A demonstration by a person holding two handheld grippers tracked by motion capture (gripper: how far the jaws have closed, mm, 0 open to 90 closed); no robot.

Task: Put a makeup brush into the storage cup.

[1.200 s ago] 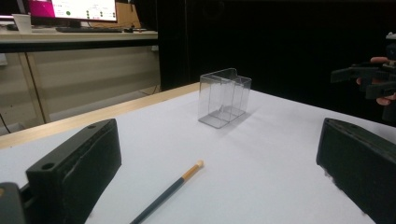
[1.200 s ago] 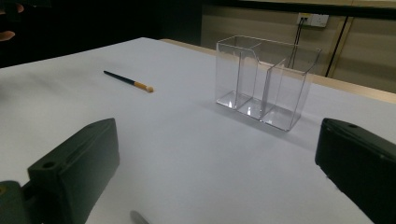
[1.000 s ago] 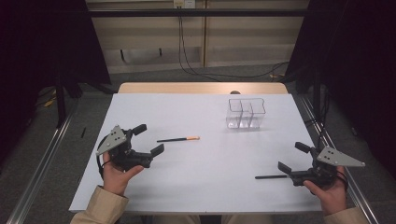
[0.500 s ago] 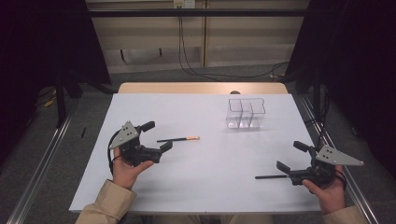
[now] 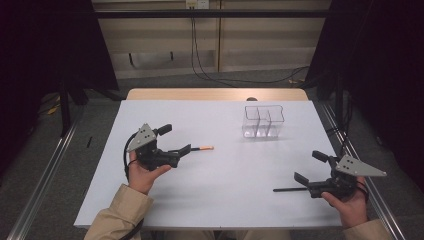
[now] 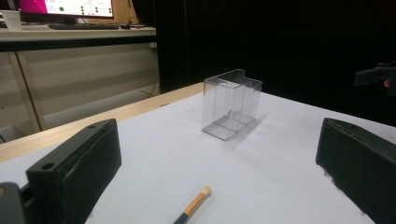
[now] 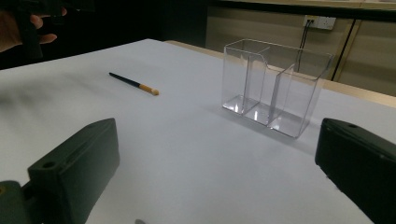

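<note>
this is looking like a lab or recording booth: black curtains (image 5: 45, 45) are hanging on both sides, a white-covered table (image 5: 225, 195) is standing between metal rails (image 5: 40, 185), cables (image 5: 200, 45) are running down from a wall socket (image 5: 196, 4), and a lit monitor (image 6: 65, 6) is glowing on a desk (image 6: 79, 33) behind.

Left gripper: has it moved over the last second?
Yes. The left gripper has shifted forward and right across the table, toward the clear organizer, closing on the brush, which has stayed put.
</note>
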